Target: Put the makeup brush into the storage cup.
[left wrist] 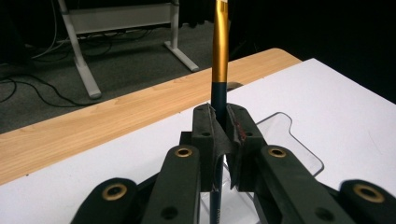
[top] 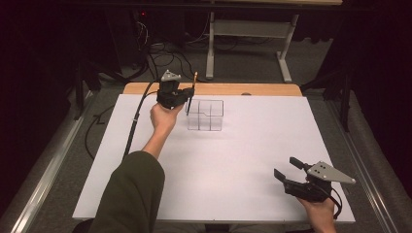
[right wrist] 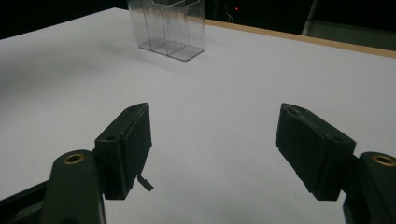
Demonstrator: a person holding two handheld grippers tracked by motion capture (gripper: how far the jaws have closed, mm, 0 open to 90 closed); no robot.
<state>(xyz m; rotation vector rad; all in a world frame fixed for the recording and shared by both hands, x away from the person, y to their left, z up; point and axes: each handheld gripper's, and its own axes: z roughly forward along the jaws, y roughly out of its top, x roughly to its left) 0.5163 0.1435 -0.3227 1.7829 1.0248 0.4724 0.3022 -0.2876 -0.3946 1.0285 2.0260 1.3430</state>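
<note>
In the high view the left tool (top: 187,95) holds a pen (top: 191,93) upright at the near-left corner of the clear divided organiser (top: 205,115) standing toward the far side of the white bench (top: 218,160); the step reads as lowering it into a compartment. The left gripper view shows the jaws clenched on the pen's dark barrel below its gold section (left wrist: 220,46), so it should stay vertical while descending. In the right gripper view the right tool (right wrist: 215,149) hangs released, well apart.
</note>
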